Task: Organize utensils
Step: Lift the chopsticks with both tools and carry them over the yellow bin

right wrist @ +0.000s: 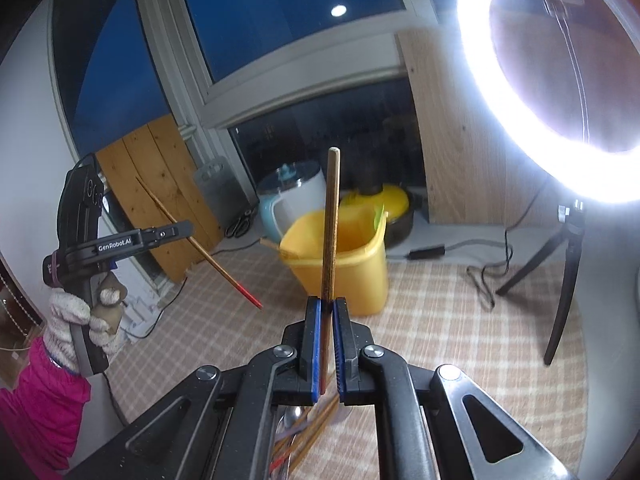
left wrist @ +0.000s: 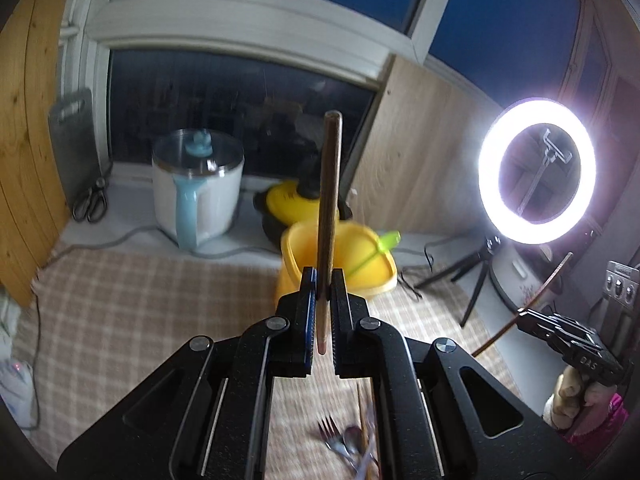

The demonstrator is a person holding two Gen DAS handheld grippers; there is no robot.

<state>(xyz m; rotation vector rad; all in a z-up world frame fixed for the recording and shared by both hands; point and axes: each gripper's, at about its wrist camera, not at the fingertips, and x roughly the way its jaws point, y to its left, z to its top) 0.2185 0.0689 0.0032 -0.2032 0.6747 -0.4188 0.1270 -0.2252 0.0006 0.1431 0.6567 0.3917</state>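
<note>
My left gripper (left wrist: pixel 325 276) is shut on a wooden chopstick (left wrist: pixel 329 200) that stands upright above the checked tablecloth. My right gripper (right wrist: pixel 328 304) is shut on another wooden chopstick (right wrist: pixel 330 224), also upright. Both are short of a yellow plastic bin (left wrist: pixel 352 256), which also shows in the right wrist view (right wrist: pixel 344 252) and holds a green utensil (left wrist: pixel 380 246). A fork and spoons (left wrist: pixel 340 438) lie on the cloth under the left gripper. More chopsticks (right wrist: pixel 308 428) lie under the right gripper. Each gripper shows in the other's view, the right (left wrist: pixel 520 314) and the left (right wrist: pixel 188 228).
A white and blue pot with a glass lid (left wrist: pixel 198 188) and a yellow pot (left wrist: pixel 292 200) stand on the windowsill behind the bin. Scissors (left wrist: pixel 90 202) lie at the sill's left. A lit ring light on a tripod (left wrist: pixel 538 170) stands at the right, cables trailing on the cloth (right wrist: pixel 480 276).
</note>
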